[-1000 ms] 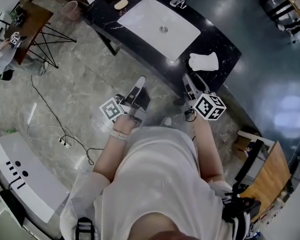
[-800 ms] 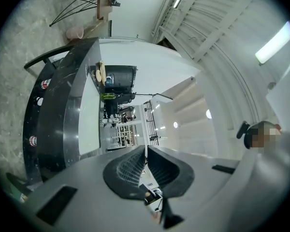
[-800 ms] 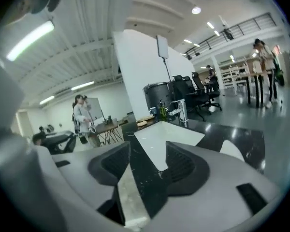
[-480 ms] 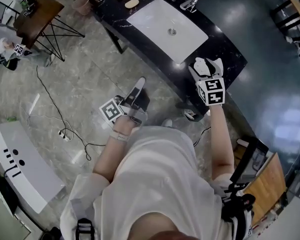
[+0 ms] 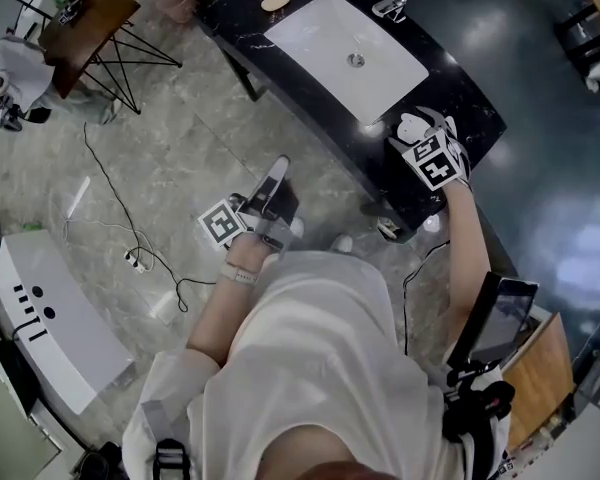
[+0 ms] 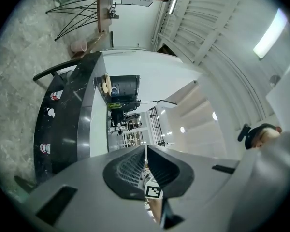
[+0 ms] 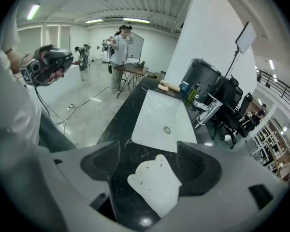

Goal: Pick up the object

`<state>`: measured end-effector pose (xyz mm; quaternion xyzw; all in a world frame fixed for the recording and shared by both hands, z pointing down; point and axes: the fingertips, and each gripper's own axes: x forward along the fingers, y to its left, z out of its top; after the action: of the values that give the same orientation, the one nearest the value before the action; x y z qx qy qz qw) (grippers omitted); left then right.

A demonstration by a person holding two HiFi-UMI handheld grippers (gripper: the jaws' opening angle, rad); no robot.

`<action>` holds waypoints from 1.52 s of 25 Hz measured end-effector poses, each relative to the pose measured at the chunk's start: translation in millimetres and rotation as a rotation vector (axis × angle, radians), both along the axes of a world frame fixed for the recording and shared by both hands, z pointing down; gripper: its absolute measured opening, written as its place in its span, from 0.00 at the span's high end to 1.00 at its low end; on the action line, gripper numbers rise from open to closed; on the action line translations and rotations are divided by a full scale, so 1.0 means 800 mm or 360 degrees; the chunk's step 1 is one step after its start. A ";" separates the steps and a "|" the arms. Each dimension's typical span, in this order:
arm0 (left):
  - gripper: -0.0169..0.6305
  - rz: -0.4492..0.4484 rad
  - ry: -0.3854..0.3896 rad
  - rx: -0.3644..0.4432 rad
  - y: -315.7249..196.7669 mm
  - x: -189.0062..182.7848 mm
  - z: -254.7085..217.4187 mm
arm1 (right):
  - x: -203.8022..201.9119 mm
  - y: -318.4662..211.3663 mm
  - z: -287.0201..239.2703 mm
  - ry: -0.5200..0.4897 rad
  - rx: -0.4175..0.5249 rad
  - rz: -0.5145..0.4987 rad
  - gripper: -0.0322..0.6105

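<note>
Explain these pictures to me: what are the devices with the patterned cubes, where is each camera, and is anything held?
There is no robot: a person holds a two-jaw gripper in each hand. The head view looks down from a camera on their head; the other two cameras ride on the grippers and look along the jaws. The right gripper hangs over a black countertop beside a white sink; its jaws have just been opening and stand apart either side of a flat white object, not closed on it. The left gripper is near the person's waist, jaws together and empty. Nothing is held yet.
</note>
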<state>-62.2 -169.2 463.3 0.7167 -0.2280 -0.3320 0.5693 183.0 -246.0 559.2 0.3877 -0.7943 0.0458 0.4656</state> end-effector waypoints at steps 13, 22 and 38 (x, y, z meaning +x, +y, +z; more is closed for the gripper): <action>0.96 -0.0058 -0.0016 -0.0043 0.002 -0.007 0.009 | 0.053 0.011 0.069 0.0322 -0.0440 -0.0255 0.37; 0.96 -0.0140 -0.0026 -0.0072 0.003 -0.019 0.017 | 0.071 0.000 0.102 0.0380 -0.0592 -0.0329 0.34; 0.96 -0.0192 -0.0017 -0.0105 -0.004 -0.019 0.022 | 0.074 -0.006 0.154 0.0663 -0.0723 -0.0524 0.22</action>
<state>-77.4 -172.2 481.1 0.6843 -0.2847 -0.3540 0.5705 242.0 -250.6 682.2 0.1419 -0.7036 0.0655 0.6932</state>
